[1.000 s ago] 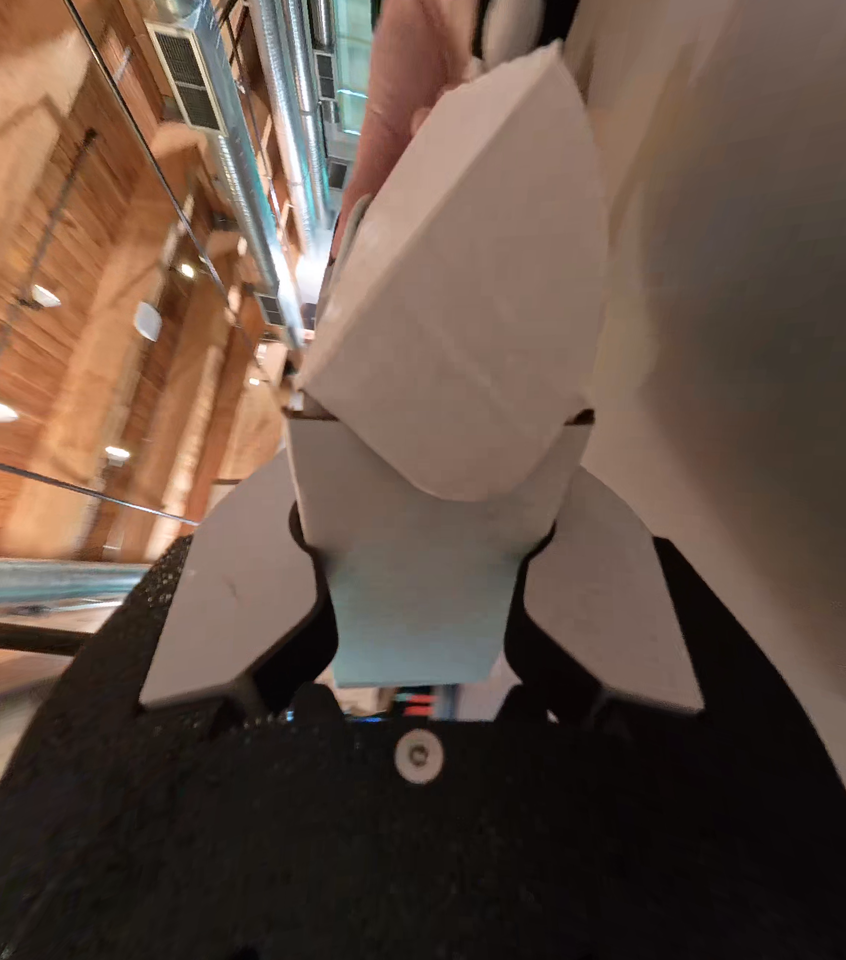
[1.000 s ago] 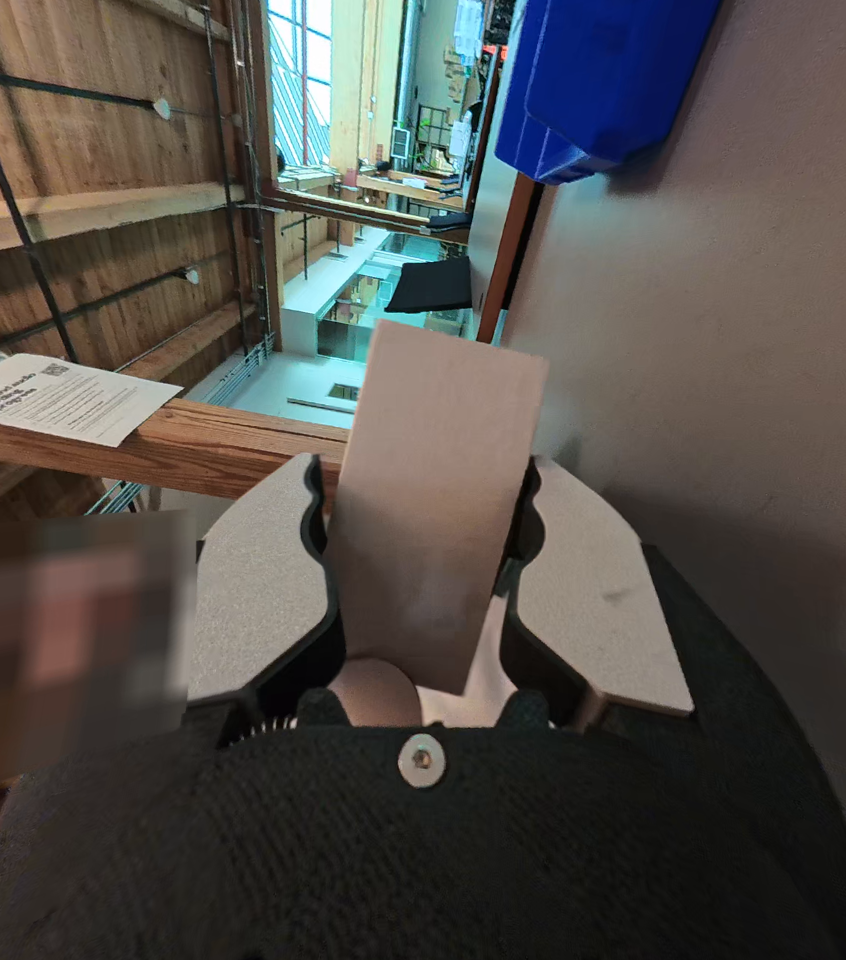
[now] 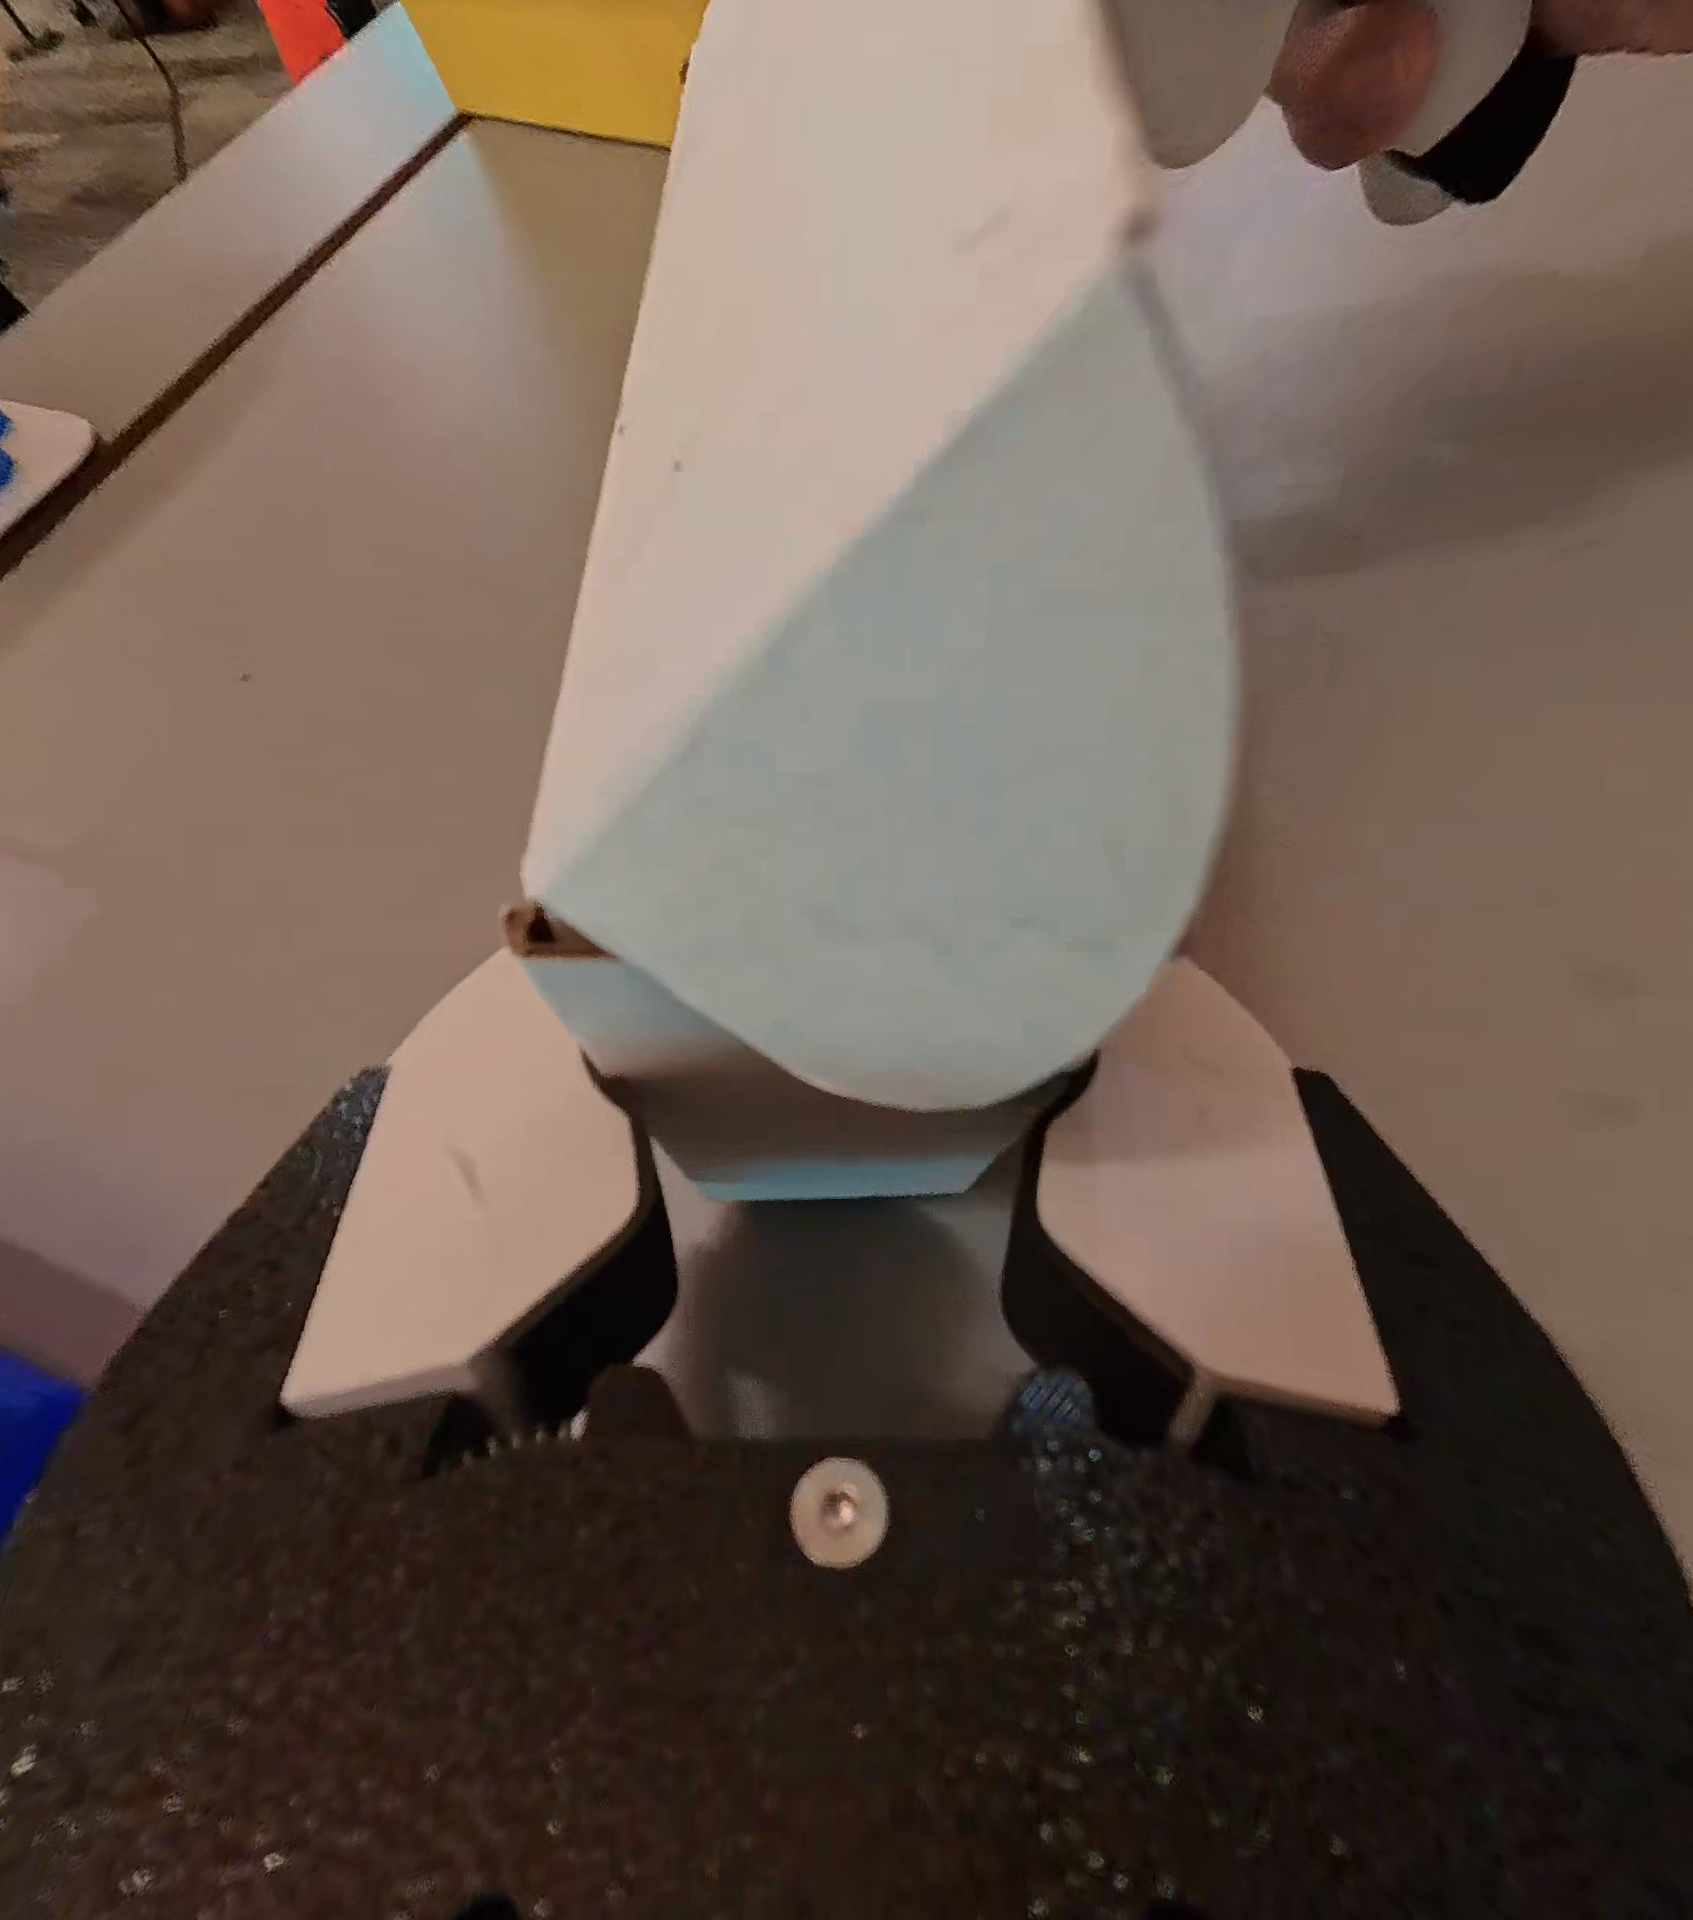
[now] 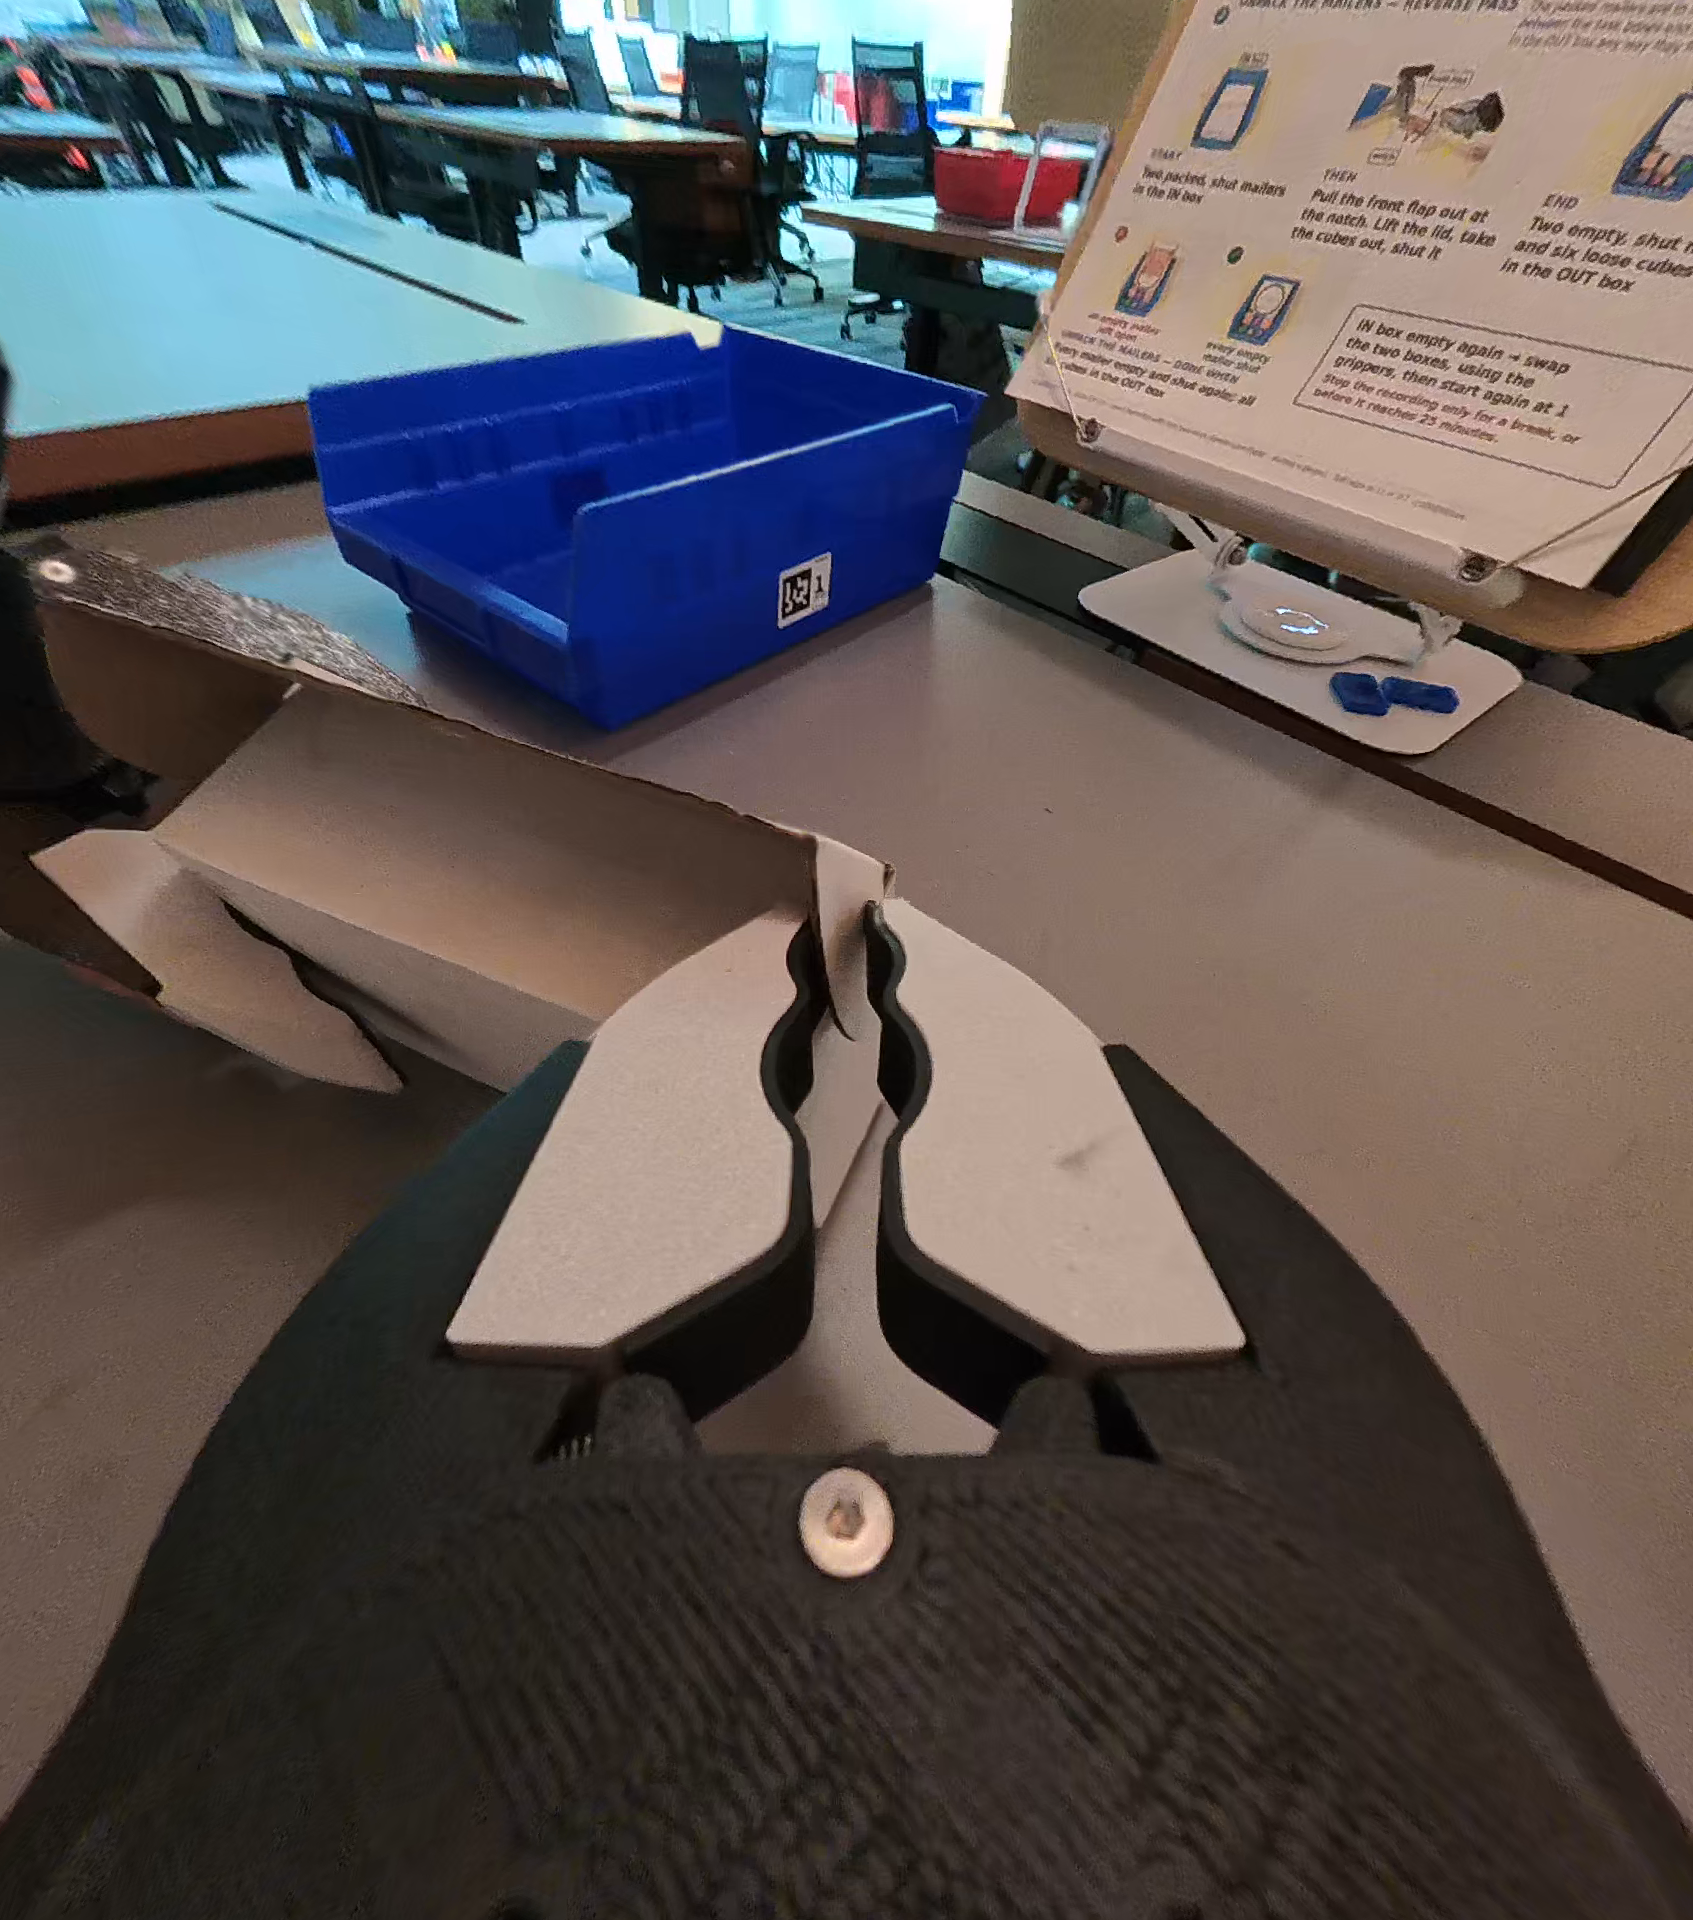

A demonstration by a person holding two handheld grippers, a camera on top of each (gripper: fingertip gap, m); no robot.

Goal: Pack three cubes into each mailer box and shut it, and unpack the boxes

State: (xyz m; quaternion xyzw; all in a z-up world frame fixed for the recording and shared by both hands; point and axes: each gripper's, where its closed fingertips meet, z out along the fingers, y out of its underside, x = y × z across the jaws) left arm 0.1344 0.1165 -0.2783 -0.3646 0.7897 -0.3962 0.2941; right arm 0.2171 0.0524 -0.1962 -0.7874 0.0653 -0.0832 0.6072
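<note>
Mailer box (image 4: 468, 883) hangs above the table (image 4: 1237, 1039), right gripper (image 4: 847, 961) pinching its end flap, left gripper (image 3: 837, 1039) clamping its other end.

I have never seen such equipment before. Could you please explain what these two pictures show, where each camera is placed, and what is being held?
No robot is here: a person holds a two-finger tool in each hand, each with a camera looking along its fingers. In the left wrist view, the left gripper has its jaws closed on a flap of a white mailer box. In the right wrist view, the right gripper pinches a thin flap at the same box's other end. Both hold it above a grey table. On the table stand a blue bin, which looks empty, and an instruction sheet on a stand.
</note>
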